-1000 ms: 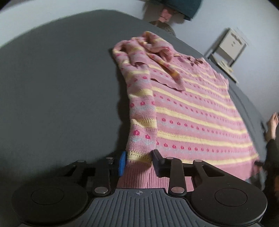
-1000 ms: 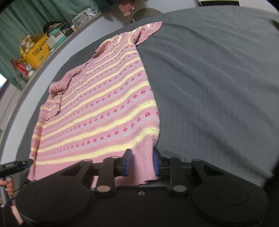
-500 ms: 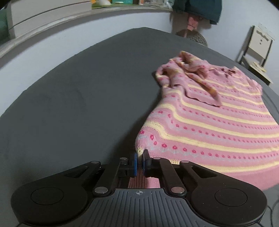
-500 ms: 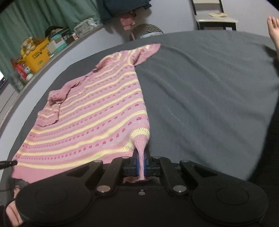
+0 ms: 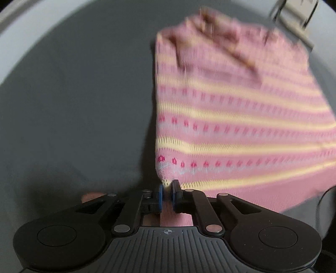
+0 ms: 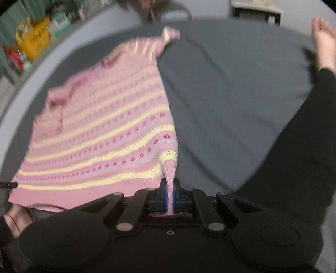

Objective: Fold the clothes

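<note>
surface: dark grey bedsheet [image 6: 231, 88] | wall: pale, plain [image 5: 31, 23] | 12–1 o'clock: white chair [image 6: 255, 8] | 10 o'clock: cluttered shelf, yellow box [image 6: 34, 41] | light: dim, indoor

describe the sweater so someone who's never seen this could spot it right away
Start at the wide dark grey bed cover that fills both views. Spread on it is the one knitted sweater, pink with yellow stripes and rows of small red motifs. Its hem corners are pinched by the left gripper and right gripper; nothing else on the cover is patterned.
</note>
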Available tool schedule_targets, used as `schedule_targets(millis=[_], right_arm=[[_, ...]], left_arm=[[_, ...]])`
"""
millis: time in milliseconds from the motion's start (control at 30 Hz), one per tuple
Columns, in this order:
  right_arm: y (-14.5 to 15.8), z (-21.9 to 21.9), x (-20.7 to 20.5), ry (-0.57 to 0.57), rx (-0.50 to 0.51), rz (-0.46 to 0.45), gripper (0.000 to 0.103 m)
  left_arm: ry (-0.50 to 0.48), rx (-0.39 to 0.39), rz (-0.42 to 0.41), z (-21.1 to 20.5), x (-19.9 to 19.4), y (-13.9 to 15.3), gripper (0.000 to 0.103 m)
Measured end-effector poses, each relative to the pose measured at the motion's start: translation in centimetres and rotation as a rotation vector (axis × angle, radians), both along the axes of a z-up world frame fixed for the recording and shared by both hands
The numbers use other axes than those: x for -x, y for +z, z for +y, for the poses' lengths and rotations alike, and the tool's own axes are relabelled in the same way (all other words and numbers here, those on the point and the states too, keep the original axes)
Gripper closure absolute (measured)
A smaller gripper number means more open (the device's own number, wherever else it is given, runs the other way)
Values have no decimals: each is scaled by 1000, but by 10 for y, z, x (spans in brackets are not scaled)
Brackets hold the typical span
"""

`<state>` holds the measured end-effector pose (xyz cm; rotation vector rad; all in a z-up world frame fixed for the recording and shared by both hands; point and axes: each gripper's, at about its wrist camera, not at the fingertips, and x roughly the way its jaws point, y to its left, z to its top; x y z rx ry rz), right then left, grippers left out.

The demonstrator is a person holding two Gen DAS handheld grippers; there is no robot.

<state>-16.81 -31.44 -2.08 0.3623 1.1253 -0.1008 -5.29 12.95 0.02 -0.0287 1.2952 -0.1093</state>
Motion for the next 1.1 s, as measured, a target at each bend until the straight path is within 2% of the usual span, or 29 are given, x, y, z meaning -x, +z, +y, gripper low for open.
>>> schedule_targets(millis=[67,100,167,200,267,333,400,467,500,567,633,700,733,767,867,933,1000,1067,1100], right_arm=[[-13,8,-9,12,33,49,97],[-19,13,-12,14,57,74,96],[-27,20,-14,20,92,108,88],[-29,21,-13,23,101,113,86],[-27,23,-11,24,119,105,79],[-14,20,-10,10,169,35,70],[-2,26,-11,51,160,-61,70],[-2,35,-17,95,102,-96,70],[-6,40,-20,108,64,-102,70],[-20,48,-28,122,-1,-88,70],[-39,53,-35,115,-31,-33,70],[-43,52,-36,102,-35,-1,69],[-45,52,-36,96,-37,14,60],[-44,50,-35,82,-37,36,49],[-39,43,-23,60,-52,42,48],[-26,36,-13,54,-62,-17,48],[-14,35,-12,58,-33,-91,48],[-5,39,-17,61,21,-166,47],[-5,40,-23,58,21,-186,47]], left_arm=[[-8,-46,20,-9,-1,-7,69],[-5,-68,17,-8,1,-6,62],[0,-112,11,-5,5,-4,40],[3,-133,8,-3,7,-4,36],[20,-168,-10,3,11,1,34],[62,-155,-73,11,9,15,34],[83,-89,-166,15,5,33,33],[60,-3,-233,8,5,45,33],[20,55,-244,-1,3,46,33],[-100,171,-176,-21,-6,32,33],[-209,142,-39,-41,-16,9,33],[-224,-10,116,-48,-24,-16,33],[-220,-85,196,-47,-28,-29,32],[-216,-73,160,-46,-28,-20,29],[-203,-38,51,-41,-28,6,29],[-195,-15,-23,-38,-27,24,29],[-268,-50,-182,-51,-27,47,26],[-366,-107,-343,-73,-37,62,7],[-418,-135,-417,-86,-45,66,4]])
